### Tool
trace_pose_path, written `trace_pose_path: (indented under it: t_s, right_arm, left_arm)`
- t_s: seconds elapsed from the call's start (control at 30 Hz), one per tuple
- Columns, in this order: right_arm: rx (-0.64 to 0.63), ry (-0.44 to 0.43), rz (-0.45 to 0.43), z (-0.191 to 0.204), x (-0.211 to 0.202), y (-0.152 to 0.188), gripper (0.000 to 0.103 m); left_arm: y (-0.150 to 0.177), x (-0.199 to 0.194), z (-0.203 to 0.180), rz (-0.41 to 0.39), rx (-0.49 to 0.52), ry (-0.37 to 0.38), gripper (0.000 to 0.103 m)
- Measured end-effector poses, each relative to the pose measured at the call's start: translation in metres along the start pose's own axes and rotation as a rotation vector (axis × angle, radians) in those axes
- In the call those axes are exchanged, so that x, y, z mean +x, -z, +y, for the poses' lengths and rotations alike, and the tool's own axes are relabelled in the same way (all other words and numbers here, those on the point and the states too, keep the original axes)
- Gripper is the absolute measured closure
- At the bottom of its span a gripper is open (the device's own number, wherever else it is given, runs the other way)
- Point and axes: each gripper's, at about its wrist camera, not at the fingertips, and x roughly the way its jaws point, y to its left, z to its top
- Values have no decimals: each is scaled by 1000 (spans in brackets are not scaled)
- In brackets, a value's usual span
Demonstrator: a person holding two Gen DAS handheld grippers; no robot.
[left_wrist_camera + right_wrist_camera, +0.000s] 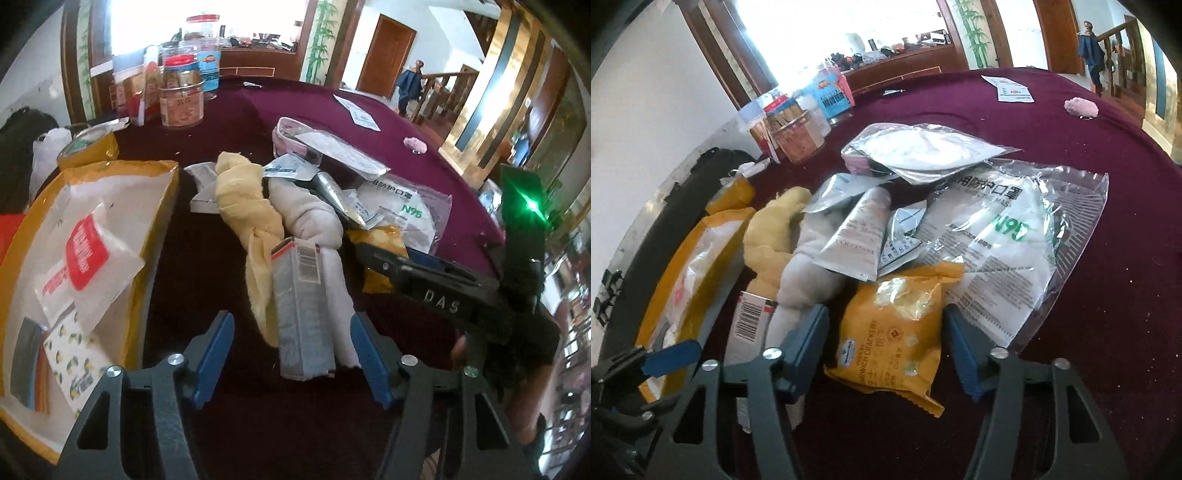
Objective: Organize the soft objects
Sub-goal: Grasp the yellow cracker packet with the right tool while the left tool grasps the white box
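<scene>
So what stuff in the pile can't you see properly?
- Grey box, left wrist view: its label is too blurred to read.
- Pink pouch, right wrist view: mostly hidden under a bagged mask.
- Cracker packet, left wrist view: partly hidden behind the right gripper.

Round maroon-clothed table; bright far window; wooden door far right; white walls.
</scene>
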Motion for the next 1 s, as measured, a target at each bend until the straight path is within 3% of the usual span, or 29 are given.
trace_pose_path:
  t_s: [0.07,0.13,0.17,0.23,0.3,0.4,0.47,0.67,0.8,1.0]
  right_arm:
    - [-3,2,5,1,1,0,49]
    - [-4,5,4,1,2,1,55]
    - [2,4,1,0,1,2,57]
    - [10,-9,-14,-2,-2,3,59]
    - [8,-11,-34,-1,-6,4,59]
    - [4,-15,-54,0,-9,4,60]
    - [0,-28,-73,0,-12,5,60]
    - [2,-61,-134,-1,-25,7,60]
    - [5,-75,-172,-2,-32,8,60]
    - [-10,-98,-215,0,-41,12,60]
  left_arm:
    - [-3,7,-7,-6,33,-31,41]
    - [-4,17,-11,5,66,-74,57]
    - [-4,23,-12,18,74,-92,59]
    - [-3,30,-10,35,65,-76,74]
    - [0,25,-9,26,61,-50,79]
    - [6,16,-6,6,67,-57,78]
    - [5,16,-4,4,55,-49,69]
    - [4,21,-5,10,53,-39,68]
    - [9,14,-13,1,87,-44,56]
    - [7,21,-11,10,88,-71,58]
